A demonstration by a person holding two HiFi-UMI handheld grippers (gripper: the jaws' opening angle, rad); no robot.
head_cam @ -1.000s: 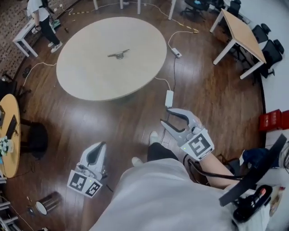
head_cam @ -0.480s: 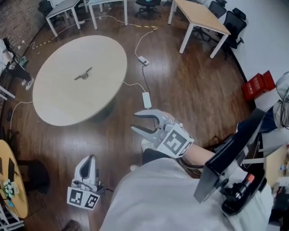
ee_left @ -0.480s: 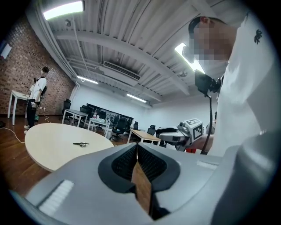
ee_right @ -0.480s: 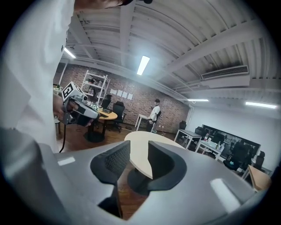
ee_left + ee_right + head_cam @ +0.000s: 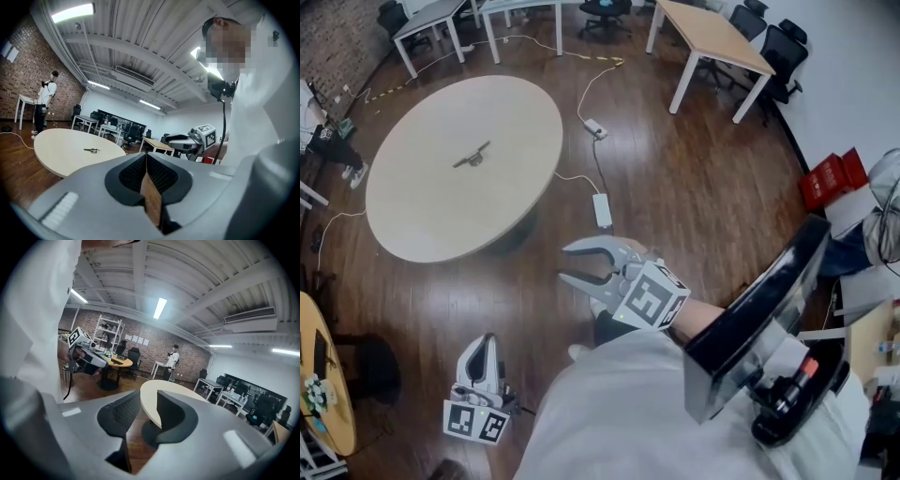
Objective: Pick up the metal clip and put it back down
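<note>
The metal clip lies near the middle of the round pale table, far from both grippers; in the left gripper view the clip is a small dark shape on the tabletop. My right gripper hangs over the wooden floor to the right of the table. Its jaws are apart and closing with nothing between them, and the table edge shows through the gap. My left gripper is low by my left side, shut and holding nothing.
A white power strip and its cables lie on the floor between table and right gripper. Wooden desks with black chairs stand at the back right, red boxes at the right. A person stands beyond the table. A small round table is at left.
The head camera has swung, so the table sits further left in view. The right gripper has drifted left and down in the picture, its jaws narrower. The left gripper stays shut.
</note>
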